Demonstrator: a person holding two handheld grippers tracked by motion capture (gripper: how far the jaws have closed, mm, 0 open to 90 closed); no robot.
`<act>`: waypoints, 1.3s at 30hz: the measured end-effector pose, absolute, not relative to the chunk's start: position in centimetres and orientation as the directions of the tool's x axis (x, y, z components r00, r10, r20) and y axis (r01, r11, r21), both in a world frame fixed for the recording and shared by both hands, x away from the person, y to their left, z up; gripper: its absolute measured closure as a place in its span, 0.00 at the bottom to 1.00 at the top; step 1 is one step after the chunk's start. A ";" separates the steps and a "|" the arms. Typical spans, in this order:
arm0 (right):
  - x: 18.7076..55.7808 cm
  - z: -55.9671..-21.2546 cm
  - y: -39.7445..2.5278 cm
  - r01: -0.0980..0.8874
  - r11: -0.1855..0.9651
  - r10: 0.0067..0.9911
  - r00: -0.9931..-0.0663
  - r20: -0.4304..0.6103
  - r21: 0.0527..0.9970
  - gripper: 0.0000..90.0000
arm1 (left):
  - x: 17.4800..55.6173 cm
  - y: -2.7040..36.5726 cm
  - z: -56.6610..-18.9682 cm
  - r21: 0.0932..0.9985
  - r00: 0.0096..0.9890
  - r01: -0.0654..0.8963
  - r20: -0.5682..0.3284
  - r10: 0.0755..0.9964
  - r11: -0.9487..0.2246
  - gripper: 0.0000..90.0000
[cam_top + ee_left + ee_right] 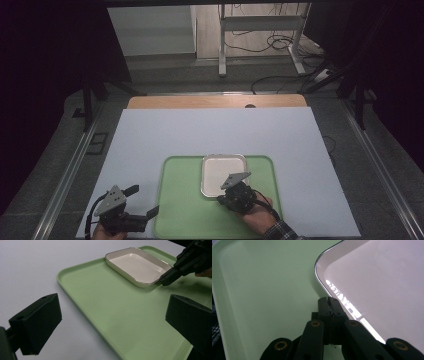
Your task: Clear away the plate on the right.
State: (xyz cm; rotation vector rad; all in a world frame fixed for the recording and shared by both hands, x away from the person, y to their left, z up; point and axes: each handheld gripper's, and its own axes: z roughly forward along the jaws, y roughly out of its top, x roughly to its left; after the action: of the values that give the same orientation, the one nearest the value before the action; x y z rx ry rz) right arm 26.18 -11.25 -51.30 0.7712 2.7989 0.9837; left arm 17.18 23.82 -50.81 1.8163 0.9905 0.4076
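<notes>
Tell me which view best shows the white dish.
The left gripper view: the whole dish shows on the green tray. The high view has it small and partly behind the right gripper. The right gripper view gives one corner.

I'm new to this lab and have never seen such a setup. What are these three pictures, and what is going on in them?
No robot here: a person holds a hand-operated two-jaw gripper in each hand. The high view looks down on the table from above the person's side. The other two pictures come from cameras riding on the grippers, looking along their black jaws.

On the pale table sheet lies a green tray, and on it sits a shallow white dish, empty.

The right gripper has its jaws closed at the dish's near rim; whether they actually pinch the rim, I cannot tell. The left gripper is wide open by the tray's left edge, holding nothing.
</notes>
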 end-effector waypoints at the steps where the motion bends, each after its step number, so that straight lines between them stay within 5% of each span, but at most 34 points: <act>1: 26.2 -51.3 -11.3 0.437 0.667 0.485 -0.870 0.093 0.604 0.99 | 17.2 23.8 -50.8 0.877 0.610 0.446 -0.152 0.778 -0.178 0.00; 39: 26.9 -48.6 -14.7 0.473 0.541 0.562 -0.819 0.120 0.695 0.66 | 17.2 23.8 -50.8 0.877 0.608 0.446 -0.148 0.780 -0.181 0.00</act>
State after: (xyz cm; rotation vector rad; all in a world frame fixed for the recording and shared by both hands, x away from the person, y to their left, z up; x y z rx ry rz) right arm 26.91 -14.69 -48.55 0.8951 2.6537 1.1417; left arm 17.16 23.77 -50.79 1.8187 0.9924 0.4128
